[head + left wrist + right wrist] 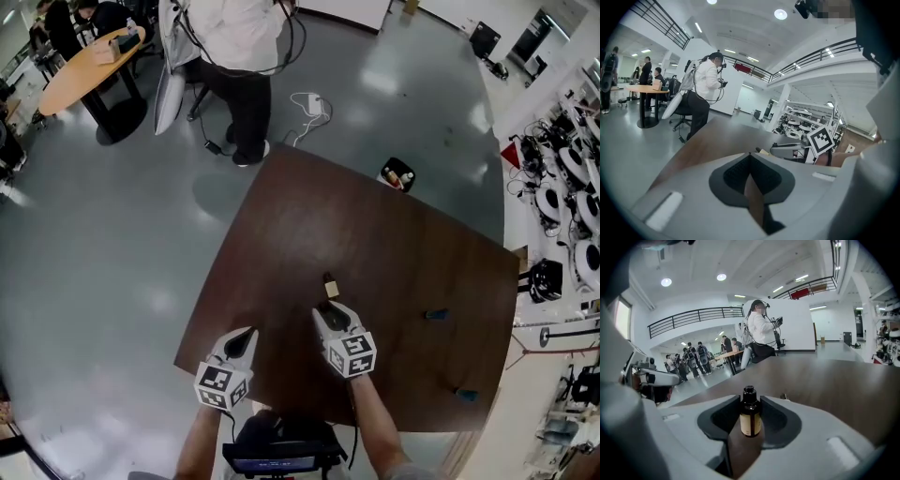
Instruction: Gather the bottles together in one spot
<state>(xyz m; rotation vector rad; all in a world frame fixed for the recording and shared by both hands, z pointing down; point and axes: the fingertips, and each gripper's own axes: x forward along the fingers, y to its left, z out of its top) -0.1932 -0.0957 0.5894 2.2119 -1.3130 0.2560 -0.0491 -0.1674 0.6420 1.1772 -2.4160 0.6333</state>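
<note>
**A:** Where's the amber bottle (750,414)?

**B:** It's upright between the jaws of the right gripper (328,306). The two dark pads pinch its body from either side, and its black cap stands above them. In the head view it is over the middle of the brown table (309,225), just ahead of that gripper's tip.

**A:** And the other hand?

**B:** The left gripper (249,332) is at about 8 o'clock from the bottle, near the table's left edge. Its fingers are pressed together at the tips with nothing between them. Only a sliver of tabletop shows in the wedge behind them.

**A:** Any other bottles?

**B:** There are two small ones, both lying on the table and well apart from the amber one. One blue bottle (436,314) is just past 3 o'clock. A second blue bottle (466,395) is at about 4 o'clock, near the table's right edge. They are too small to make out any detail.

**A:** What's beyond the table?

**B:** At 1 o'clock a small black box (397,174) sits just past the far edge, with a few small things in it. At 11 o'clock a person in a white top (239,37) stands on the grey floor. Further left, near 10 o'clock, there is a round wooden table (84,66).
</note>
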